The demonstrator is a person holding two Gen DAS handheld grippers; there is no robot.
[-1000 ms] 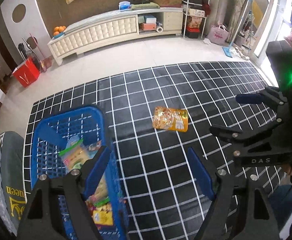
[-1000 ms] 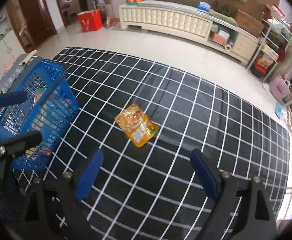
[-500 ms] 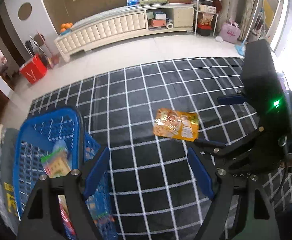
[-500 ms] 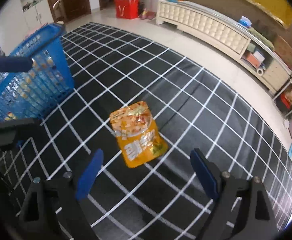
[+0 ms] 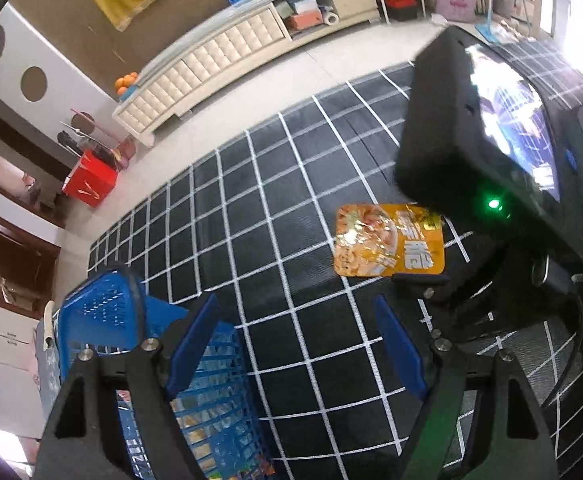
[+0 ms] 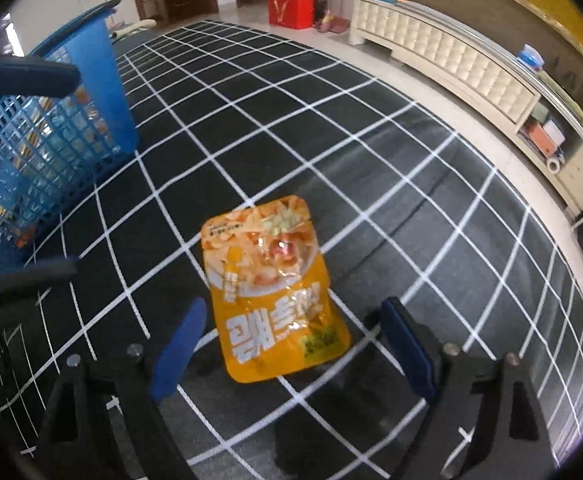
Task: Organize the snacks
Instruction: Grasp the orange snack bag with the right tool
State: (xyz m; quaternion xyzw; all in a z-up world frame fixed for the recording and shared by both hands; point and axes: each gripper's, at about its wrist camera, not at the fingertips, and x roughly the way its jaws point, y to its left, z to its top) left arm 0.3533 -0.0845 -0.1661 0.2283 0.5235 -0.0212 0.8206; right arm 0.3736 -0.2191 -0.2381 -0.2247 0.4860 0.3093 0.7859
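Both claws spread, angled steeply down, seemingly empty.

The right gripper is hanging with jaws wide apart over an orange snack pouch lying flat on the black grid mat. A blue basket is standing at left.

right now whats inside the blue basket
Through the mesh wall of the blue basket, several colourful snack packets show. How many, and what sits at the bottom, cannot be told: the mesh and the left claw cover them.
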